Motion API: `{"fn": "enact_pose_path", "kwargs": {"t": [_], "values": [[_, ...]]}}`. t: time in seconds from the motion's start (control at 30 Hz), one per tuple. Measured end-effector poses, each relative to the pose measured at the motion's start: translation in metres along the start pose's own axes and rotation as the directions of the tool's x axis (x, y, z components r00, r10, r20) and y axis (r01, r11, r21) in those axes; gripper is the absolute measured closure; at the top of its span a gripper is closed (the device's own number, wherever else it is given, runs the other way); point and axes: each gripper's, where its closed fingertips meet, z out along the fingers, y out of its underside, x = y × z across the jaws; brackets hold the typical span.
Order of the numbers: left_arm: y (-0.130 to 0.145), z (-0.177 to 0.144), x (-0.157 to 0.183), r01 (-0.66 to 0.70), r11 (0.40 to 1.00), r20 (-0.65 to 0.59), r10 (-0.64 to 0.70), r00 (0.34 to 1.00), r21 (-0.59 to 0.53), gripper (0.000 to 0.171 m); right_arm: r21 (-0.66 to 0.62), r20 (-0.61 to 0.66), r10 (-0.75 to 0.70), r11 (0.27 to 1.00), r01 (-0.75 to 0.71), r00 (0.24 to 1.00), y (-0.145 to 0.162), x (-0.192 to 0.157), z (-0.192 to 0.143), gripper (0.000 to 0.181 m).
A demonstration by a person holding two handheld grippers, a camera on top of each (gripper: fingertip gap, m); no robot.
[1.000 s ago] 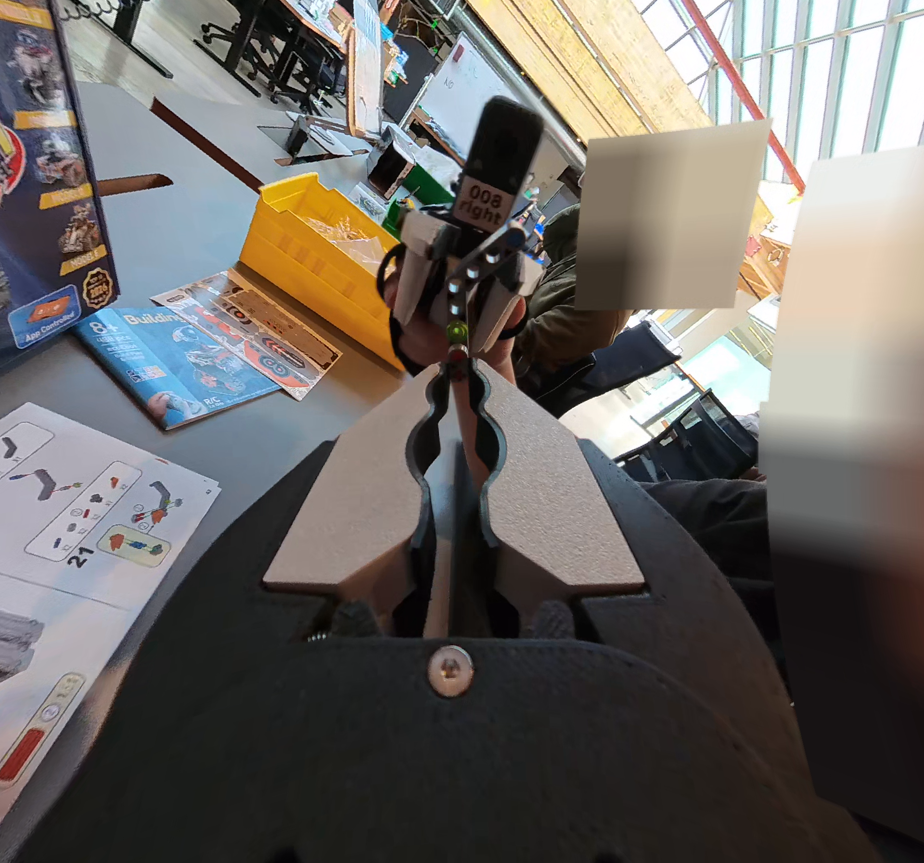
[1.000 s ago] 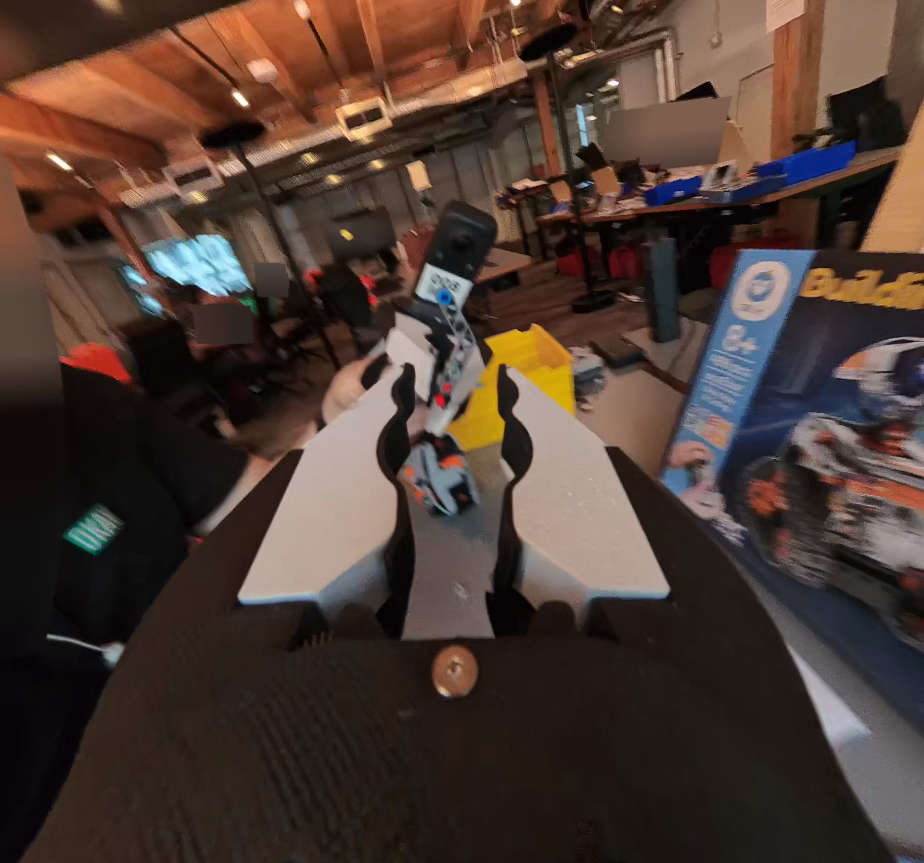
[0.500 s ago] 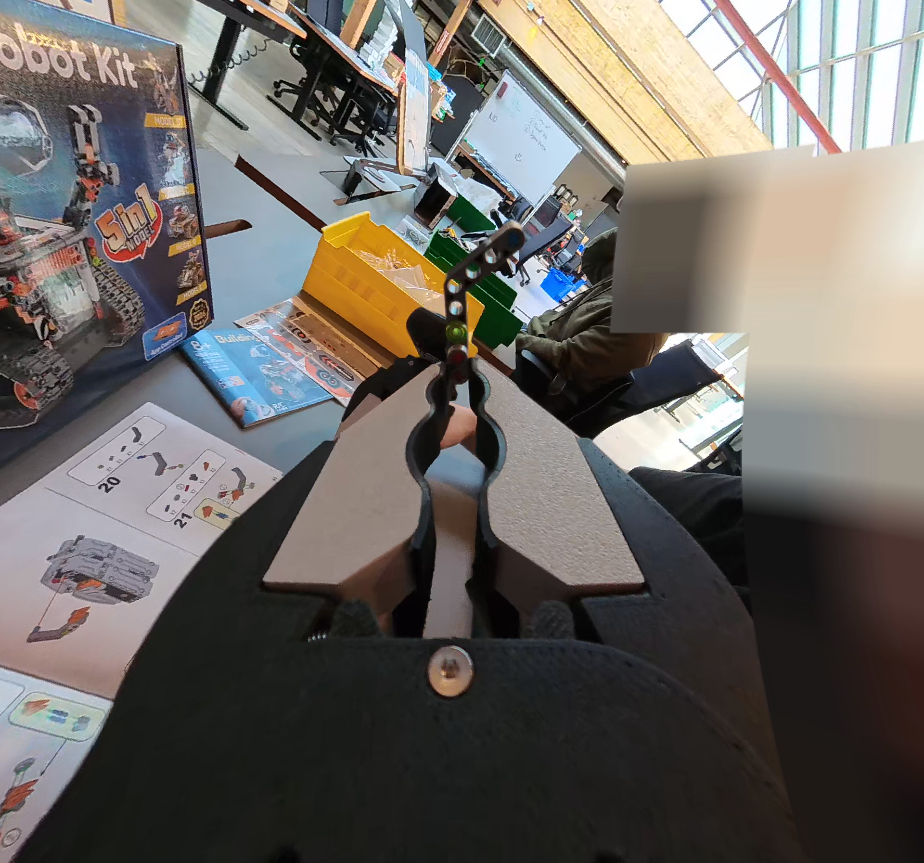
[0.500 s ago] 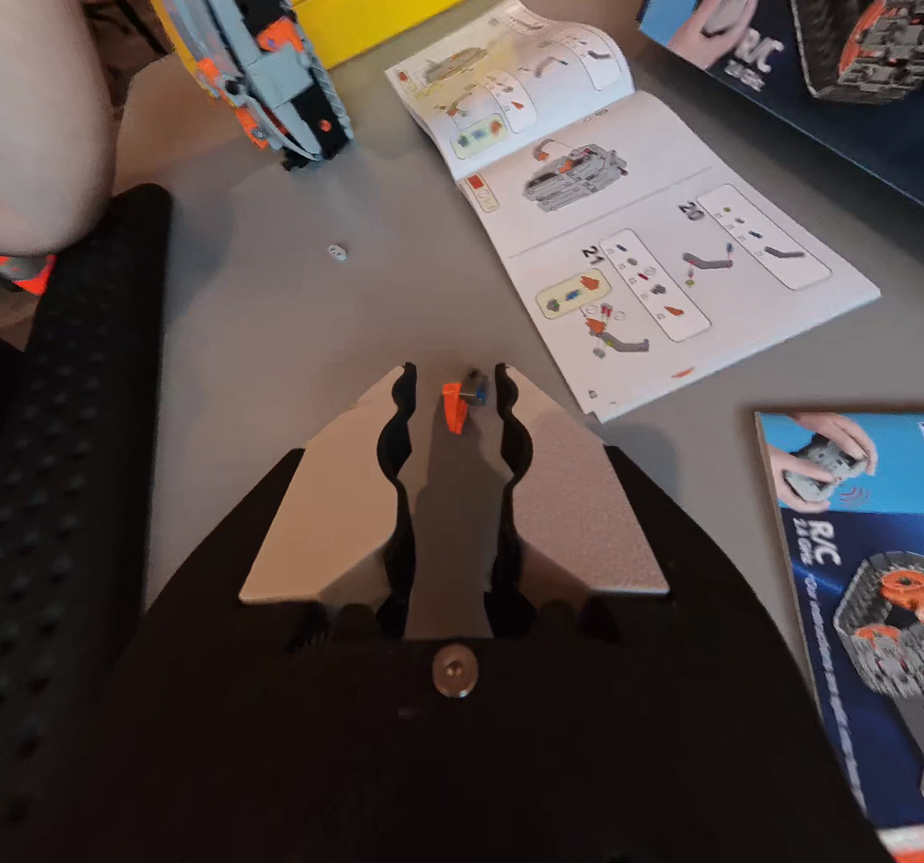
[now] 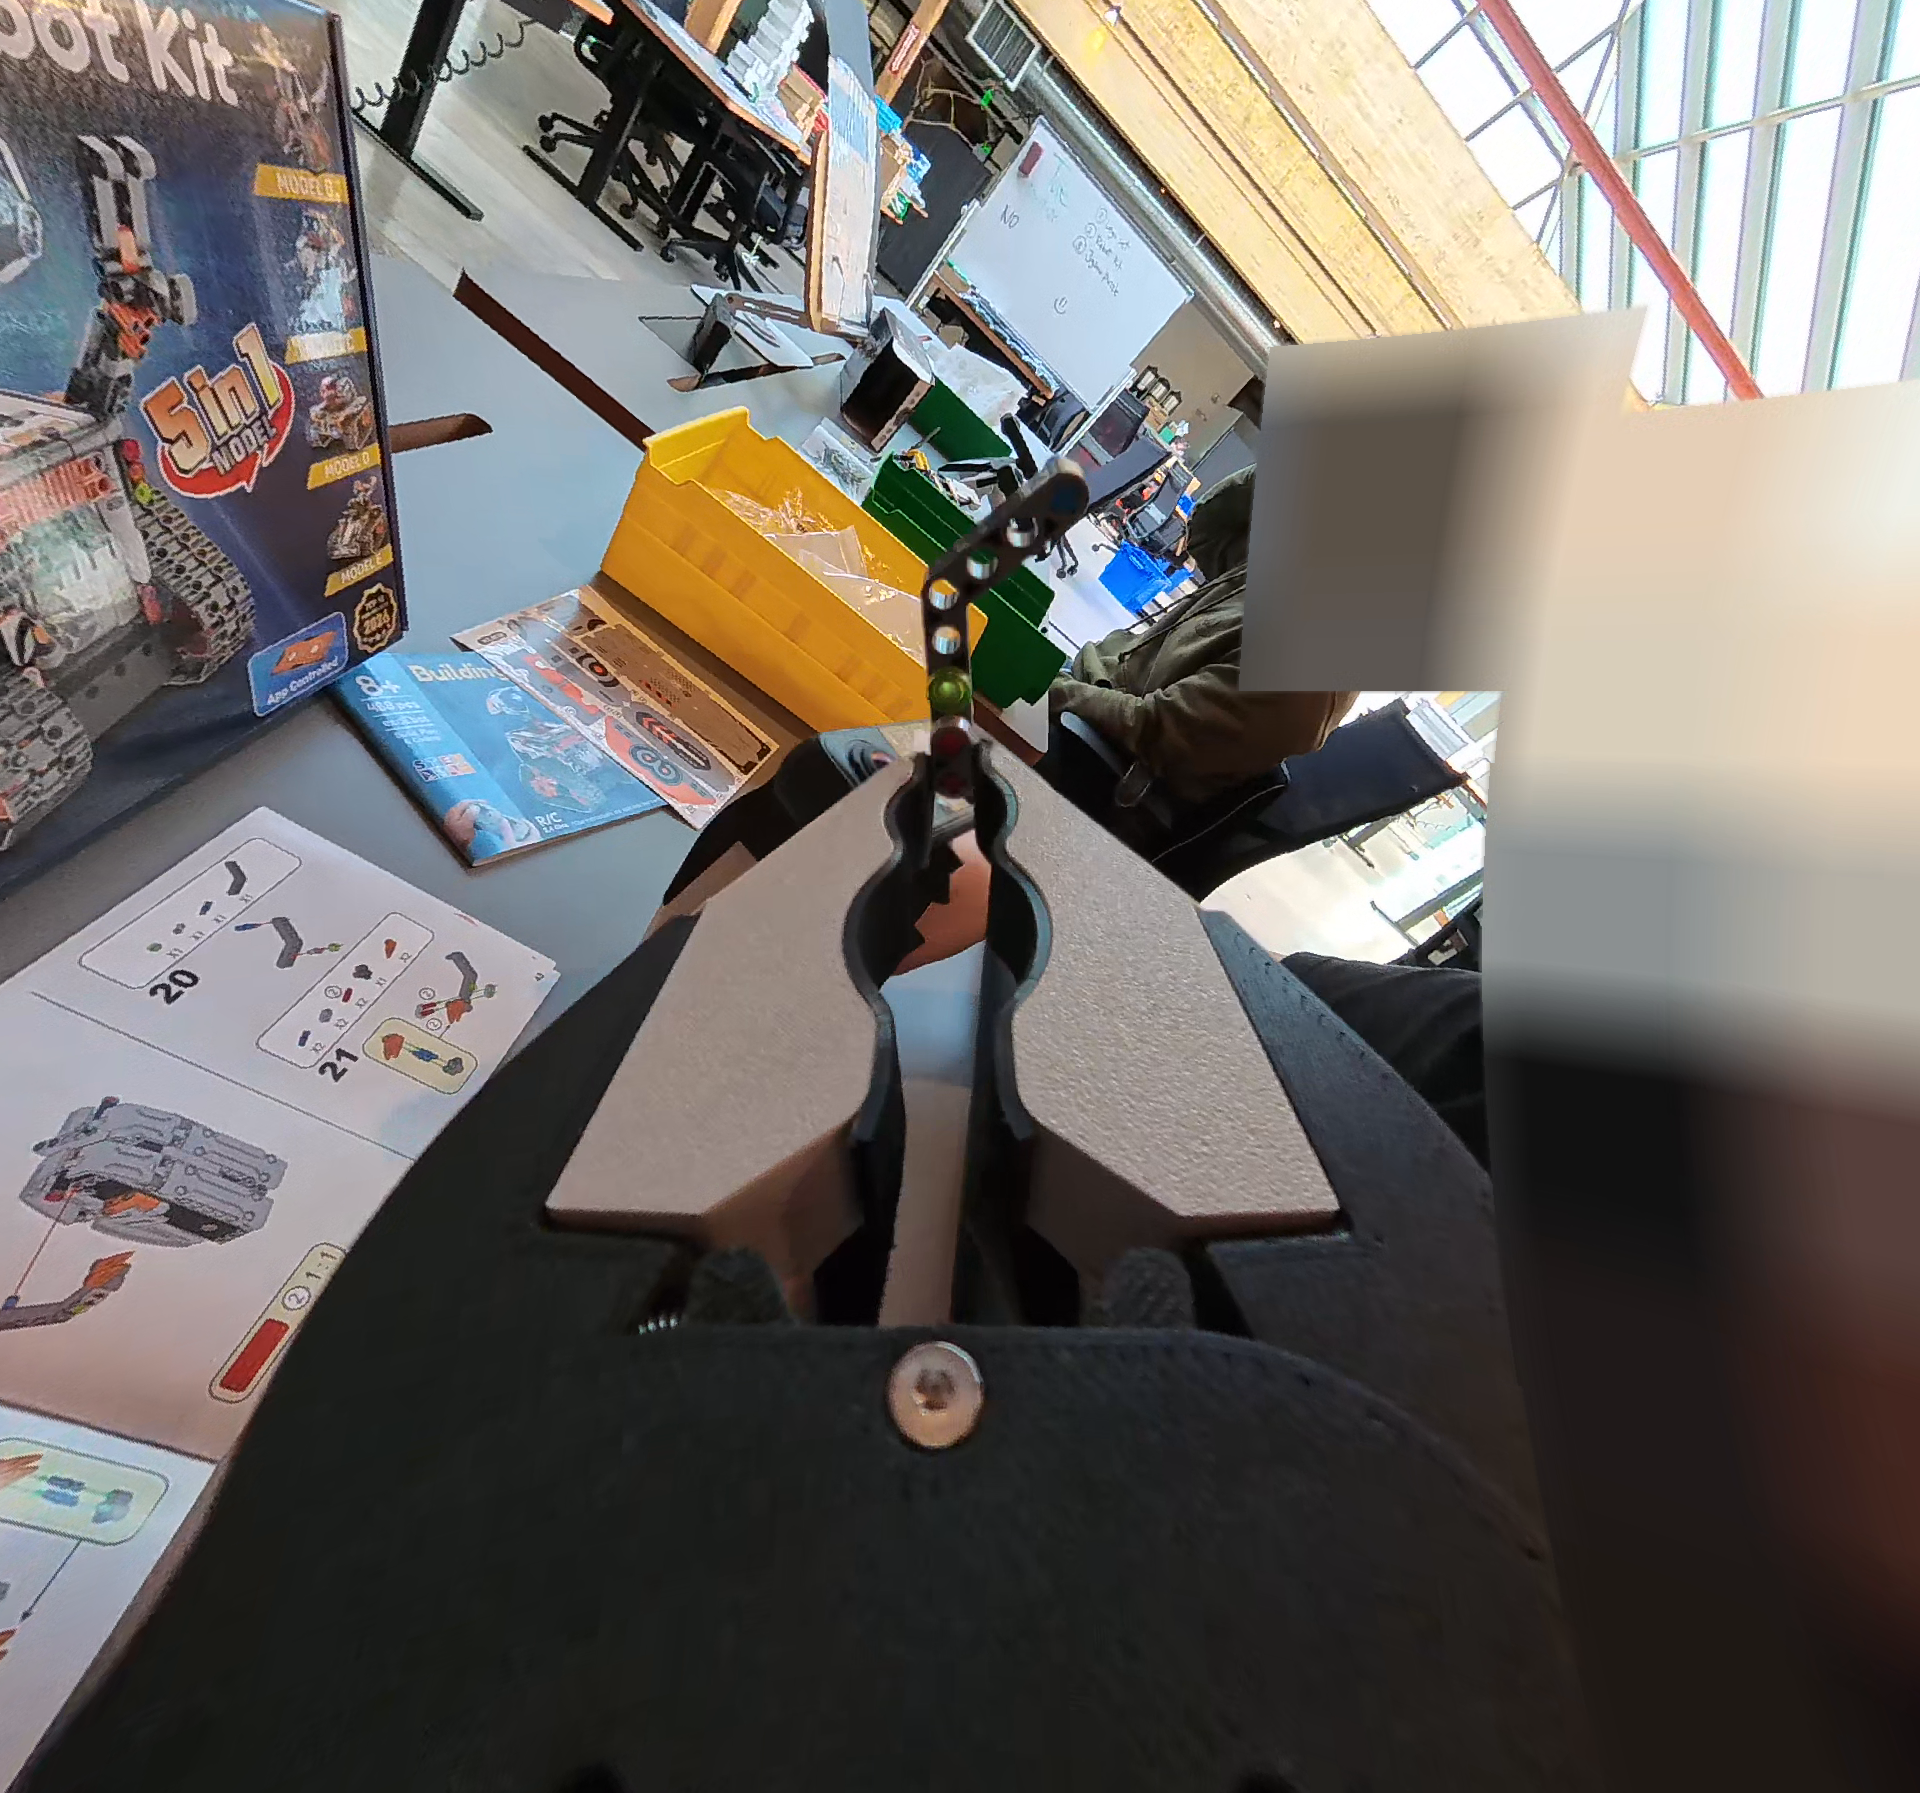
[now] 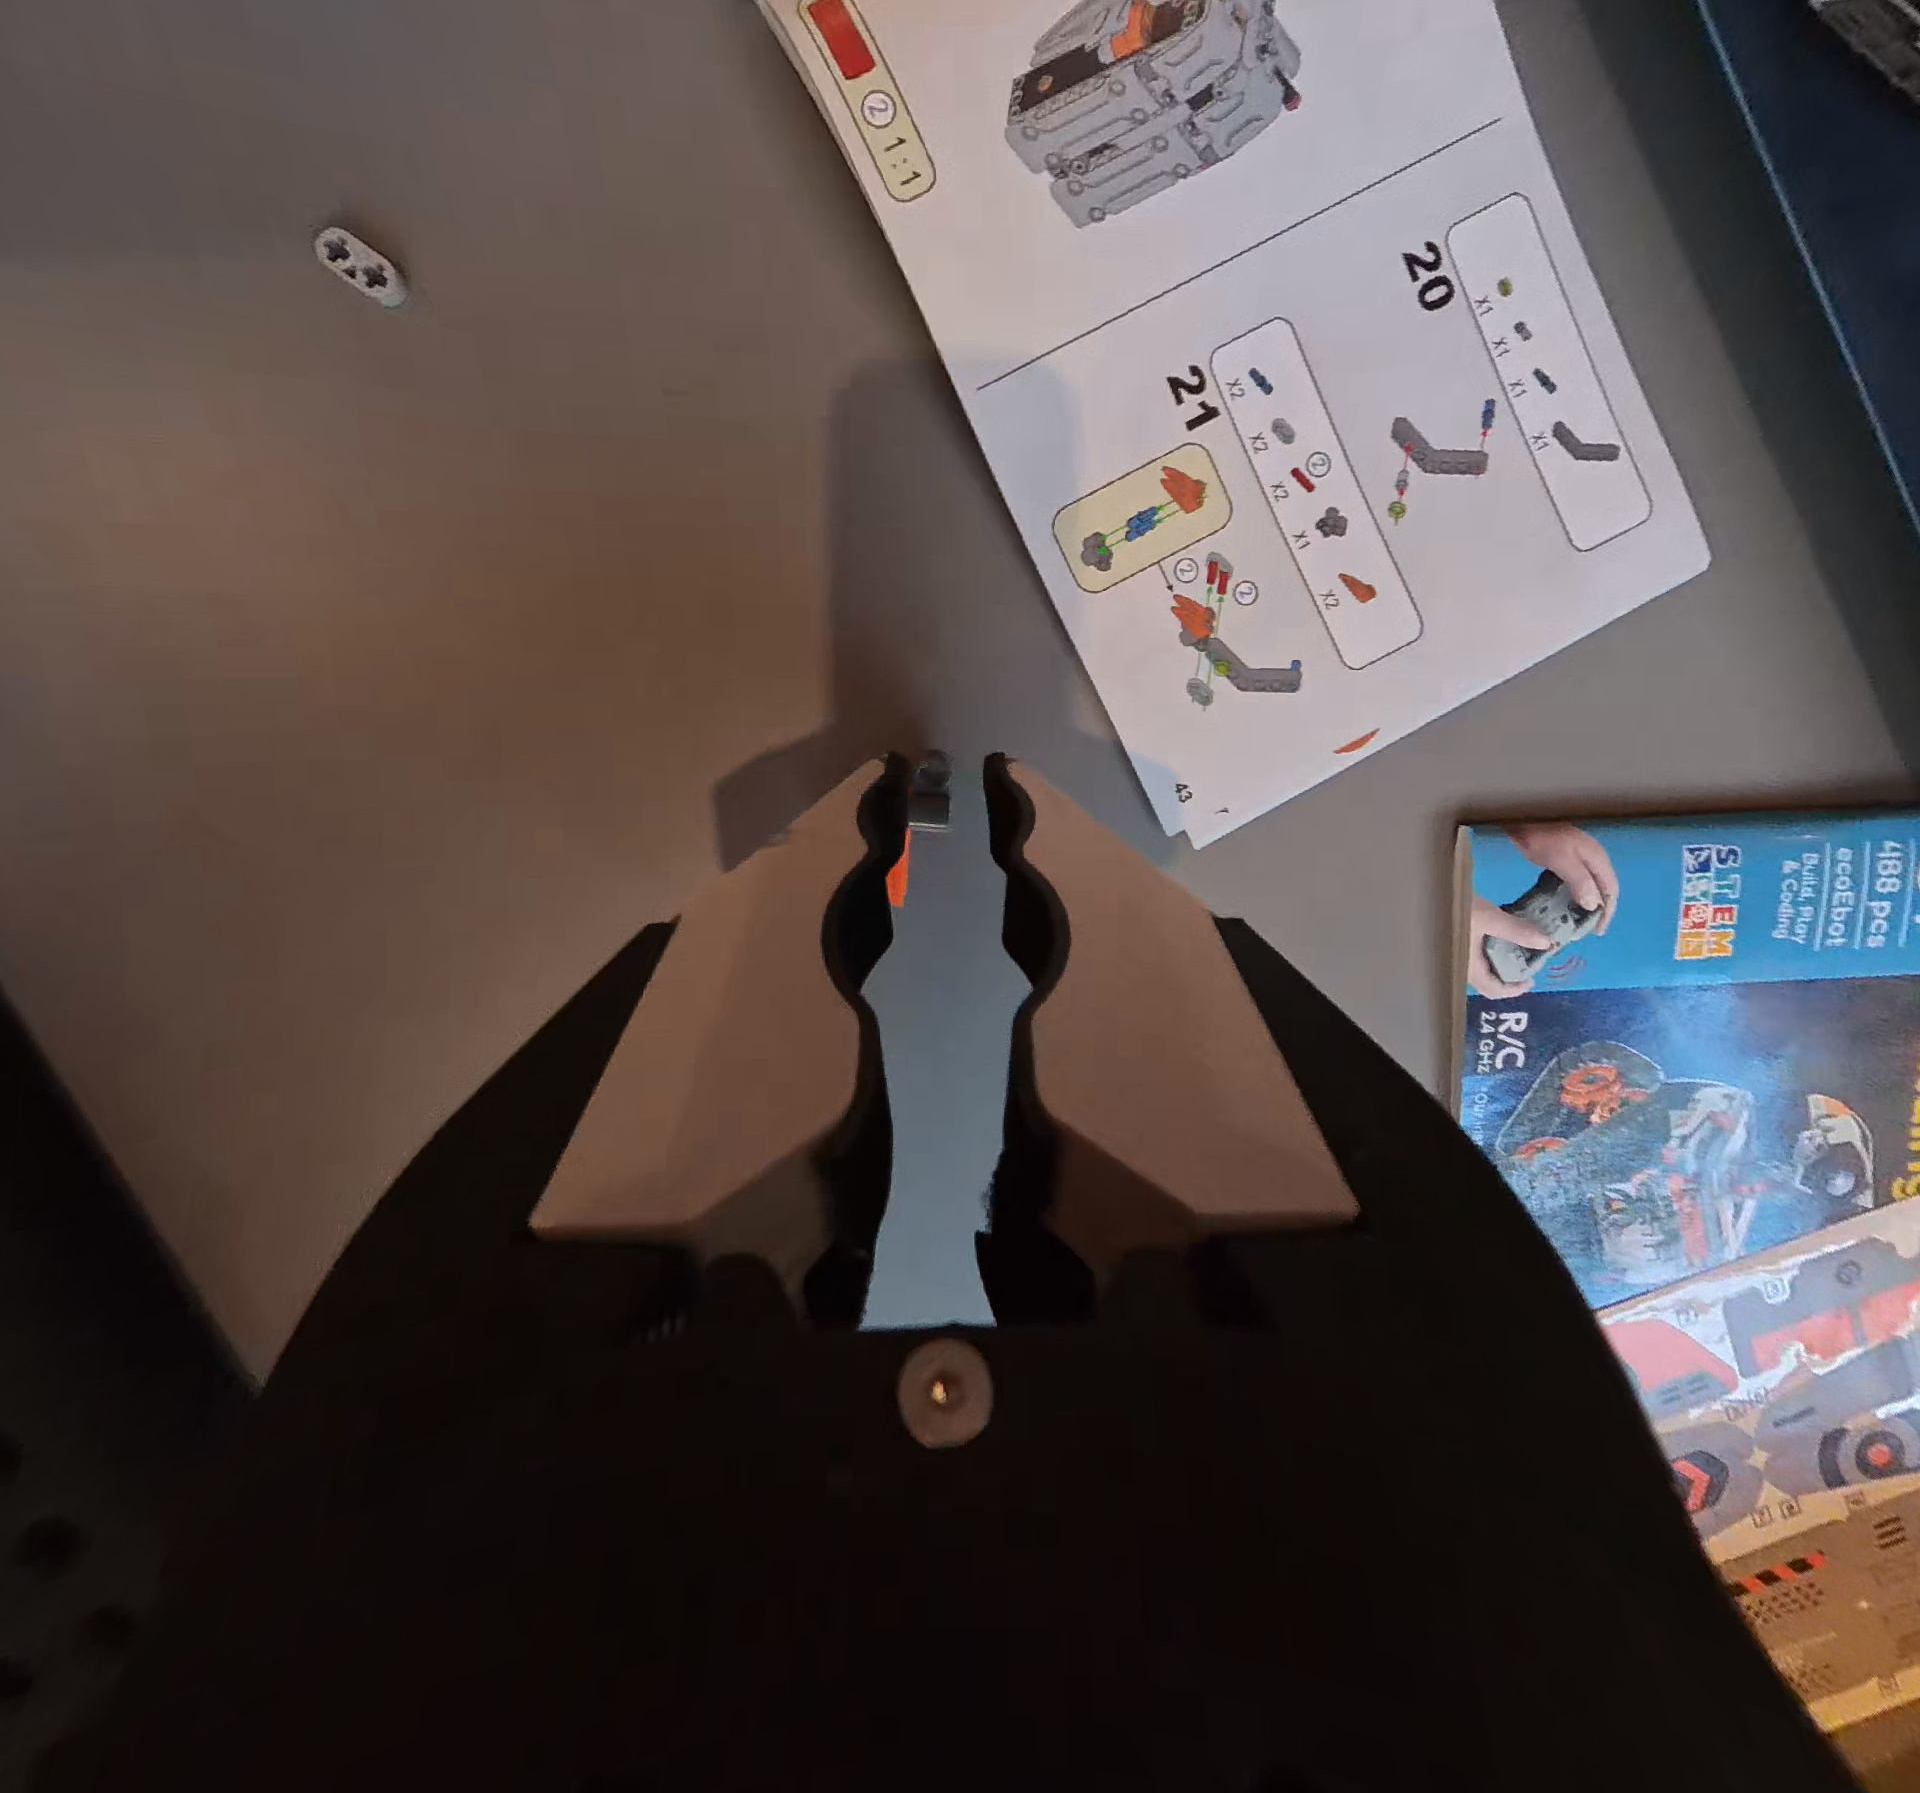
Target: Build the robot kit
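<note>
My left gripper is shut on the lower end of a dark grey bent beam, held up above the table. The beam has a row of holes, with a green pin and a red pin near my fingertips. My right gripper points down at the grey table, jaws narrowly open. A small orange-and-grey piece lies between its fingertips, close against the left finger. I cannot tell whether the fingers touch it.
An open instruction booklet lies right of the right gripper and also shows in the left wrist view. Nearby are a blue booklet, a kit box, a yellow bin, a green bin and a small grey connector. A seated person is beyond.
The right gripper swung away from the left gripper's beam, dropped to the table and narrowed its jaws around the orange-and-grey piece. The left gripper kept hold of the beam and shifted only slightly.
</note>
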Motion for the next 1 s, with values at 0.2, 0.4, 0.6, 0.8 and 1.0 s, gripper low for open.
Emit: {"fn": "enact_pose_path", "kwargs": {"t": [0.2,0.4,0.6,0.8,1.0], "values": [[-0.001,-0.001,0.0,0.015,1.0,-0.011,-0.015,1.0,0.006,0.166,-0.012,0.018,0.007,1.0,-0.007,1.0,0.002,-0.003,0.002,0.171],[0.0,0.0,0.002,0.013,1.0,-0.015,-0.013,1.0,0.001,0.166,-0.022,0.021,-0.003,1.0,0.003,1.0,0.004,-0.005,0.004,0.175],[0.001,0.001,-0.002,0.027,1.0,-0.014,-0.027,1.0,-0.001,0.166,0.091,0.08,0.036,0.995,-0.043,0.996,-0.004,-0.006,-0.008,0.175],[0.01,0.01,-0.007,0.009,0.999,-0.027,-0.01,1.0,-0.048,0.167,0.531,0.485,0.103,0.754,-0.387,0.868,-0.059,-0.013,-0.079,0.175],[0.02,0.028,0.0,-0.034,0.996,-0.111,0.025,0.994,-0.083,0.166,0.654,0.724,-0.074,0.392,-0.648,0.686,-0.082,-0.002,-0.16,0.176]]}}
